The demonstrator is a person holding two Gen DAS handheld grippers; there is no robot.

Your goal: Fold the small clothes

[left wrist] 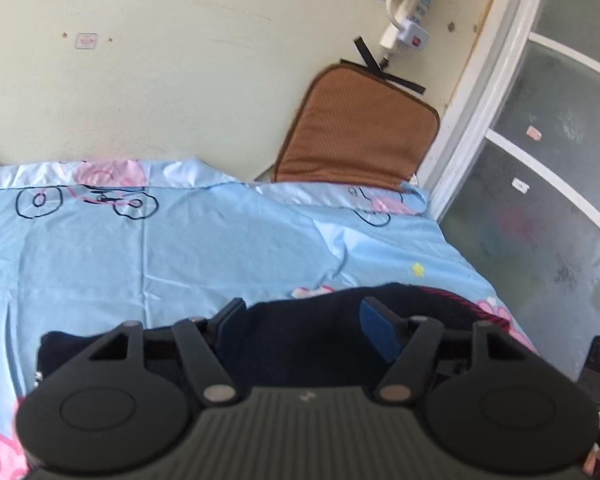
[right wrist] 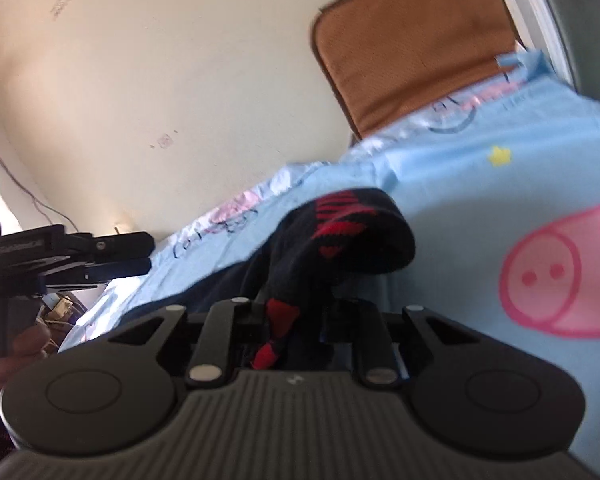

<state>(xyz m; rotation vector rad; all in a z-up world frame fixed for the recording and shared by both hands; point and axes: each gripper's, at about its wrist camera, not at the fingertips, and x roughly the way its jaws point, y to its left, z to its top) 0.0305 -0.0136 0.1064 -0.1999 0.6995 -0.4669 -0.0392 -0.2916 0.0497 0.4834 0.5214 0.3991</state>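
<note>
A small dark navy garment [left wrist: 300, 344] with red stripes at one edge lies on the light blue cartoon bedsheet [left wrist: 180, 248]. My left gripper [left wrist: 304, 316] hovers over it, open, its blue pads [left wrist: 376, 328] wide apart and pressing on nothing. In the right wrist view the same garment [right wrist: 360, 236] is lifted and drapes over itself, its red pattern showing. My right gripper [right wrist: 296, 312] is shut on a bunched fold of it. The left gripper [right wrist: 148, 254] shows from the side at the far left of that view, above the sheet's edge.
A brown cushion [left wrist: 356, 132] leans against the cream wall behind the bed. A white power strip [left wrist: 412, 12] is taped to the wall above it. A frosted glass door [left wrist: 560, 160] stands to the right. A person's hand [right wrist: 16, 352] shows at the lower left.
</note>
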